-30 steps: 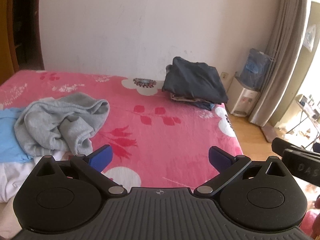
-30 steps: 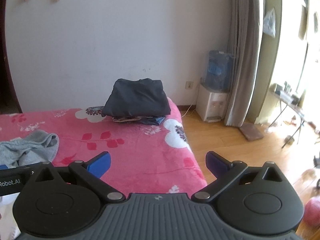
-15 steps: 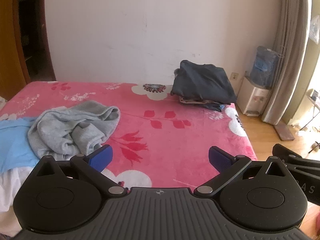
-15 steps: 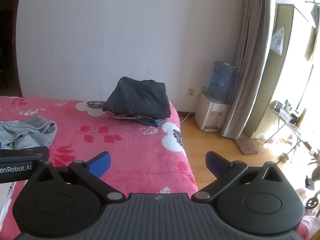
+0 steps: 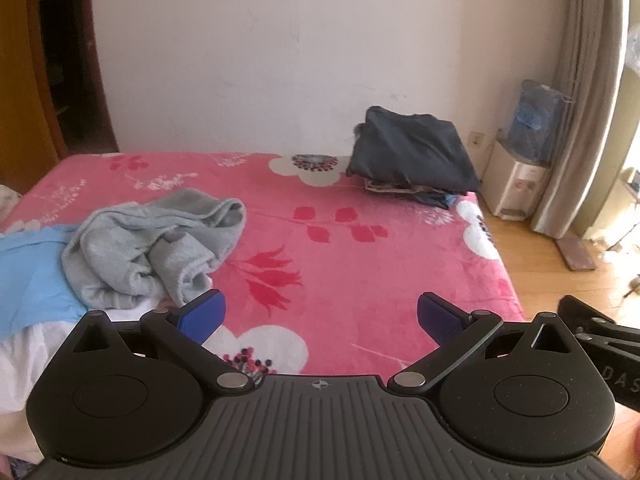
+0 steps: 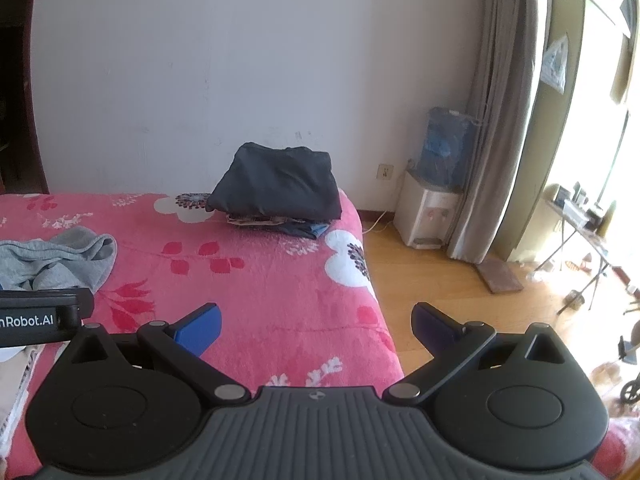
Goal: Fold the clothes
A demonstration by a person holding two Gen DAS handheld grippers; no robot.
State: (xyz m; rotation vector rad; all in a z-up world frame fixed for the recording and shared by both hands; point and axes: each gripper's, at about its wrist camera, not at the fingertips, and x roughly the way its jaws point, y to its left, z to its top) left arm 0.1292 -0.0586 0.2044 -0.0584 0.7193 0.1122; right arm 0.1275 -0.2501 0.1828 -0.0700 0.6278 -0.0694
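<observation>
Both grippers have drawn back and risen a little since a second ago, so more of the wall and floor now shows beyond the fingers. Ahead of both pairs of fingers spreads the bed [image 5: 360, 248] with its pink flowered blanket, bare between the left gripper [image 5: 320, 316] and the far edge. Beyond the left fingers, toward the far right corner of the bed, sits a stack of folded dark clothes [image 5: 412, 156]. Just past the left gripper's left finger lies a crumpled grey garment [image 5: 152, 248], resting partly on a light blue cloth [image 5: 28, 276] further left. The right gripper [image 6: 316, 322] hangs over the bed's right edge, with wooden floor beyond its right finger and a water dispenser [image 6: 436, 196] beside a curtain [image 6: 500, 120]. Both grippers' fingers are spread wide, holding nothing.
</observation>
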